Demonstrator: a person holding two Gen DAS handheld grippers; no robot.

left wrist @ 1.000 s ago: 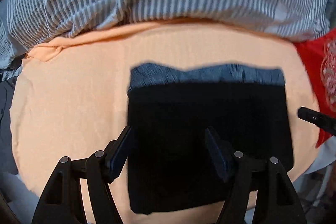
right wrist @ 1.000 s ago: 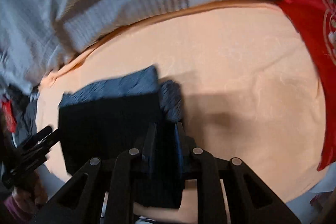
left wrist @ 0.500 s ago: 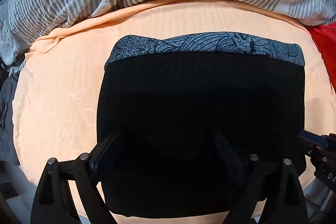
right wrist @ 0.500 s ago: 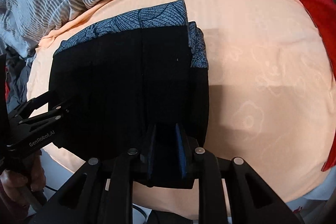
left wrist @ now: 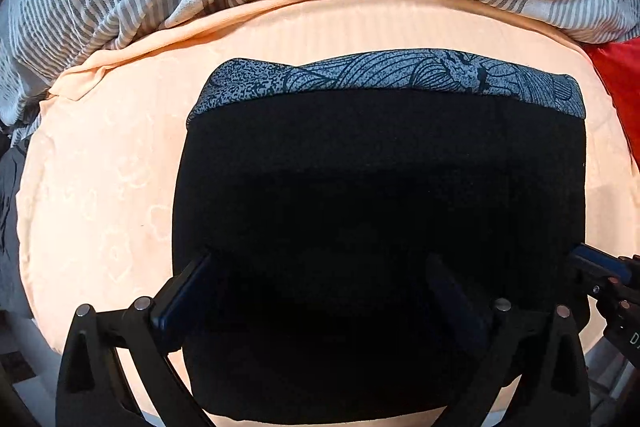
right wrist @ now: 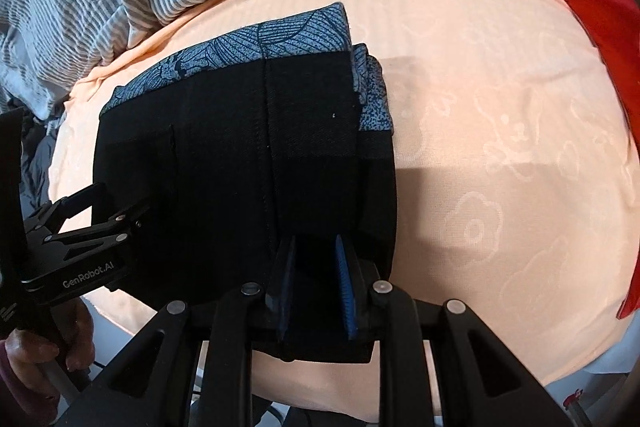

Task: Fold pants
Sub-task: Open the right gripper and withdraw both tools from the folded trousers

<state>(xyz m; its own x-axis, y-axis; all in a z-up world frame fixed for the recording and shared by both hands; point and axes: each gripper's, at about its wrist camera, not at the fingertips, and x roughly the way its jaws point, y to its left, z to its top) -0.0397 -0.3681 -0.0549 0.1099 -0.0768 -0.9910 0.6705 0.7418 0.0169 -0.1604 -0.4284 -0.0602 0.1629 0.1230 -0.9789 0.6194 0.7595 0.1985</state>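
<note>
The black folded pants with a blue patterned layer under them lie on the peach bed sheet, near its front edge; our right gripper pinches their near right edge, jaws almost closed; our left gripper is wide open over the near edge and holds nothing; we should release slowly and flatten.
</note>
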